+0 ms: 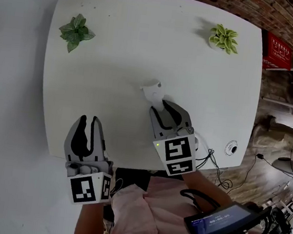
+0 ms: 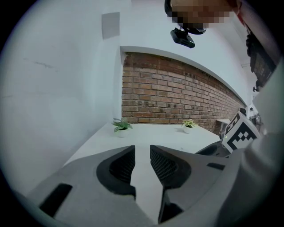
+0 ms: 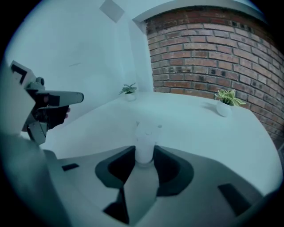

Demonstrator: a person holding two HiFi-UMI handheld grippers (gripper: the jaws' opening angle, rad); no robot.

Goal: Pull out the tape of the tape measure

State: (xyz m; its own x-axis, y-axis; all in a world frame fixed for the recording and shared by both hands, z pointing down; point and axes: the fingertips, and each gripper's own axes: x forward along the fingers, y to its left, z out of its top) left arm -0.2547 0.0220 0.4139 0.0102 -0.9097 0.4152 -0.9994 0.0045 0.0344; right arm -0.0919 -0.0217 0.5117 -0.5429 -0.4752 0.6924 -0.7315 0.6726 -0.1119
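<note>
A small white tape measure [image 1: 153,92] lies near the middle of the white table [image 1: 115,67]. My right gripper [image 1: 161,105] reaches it from the near side. In the right gripper view the tape measure [image 3: 146,137] stands between the two dark pads, which touch its sides, so my right gripper [image 3: 144,151] is shut on its near end. My left gripper [image 1: 88,120] hovers at the table's near left edge. Its jaws stand a narrow gap apart with nothing between them, as my left gripper [image 2: 142,150] shows in its own view.
Two small potted plants stand at the far corners, one at the left [image 1: 76,31] and one at the right [image 1: 223,37]. A cable port [image 1: 231,147] and loose cables [image 1: 214,162] sit at the table's right edge. A brick wall [image 2: 177,97] runs behind the table.
</note>
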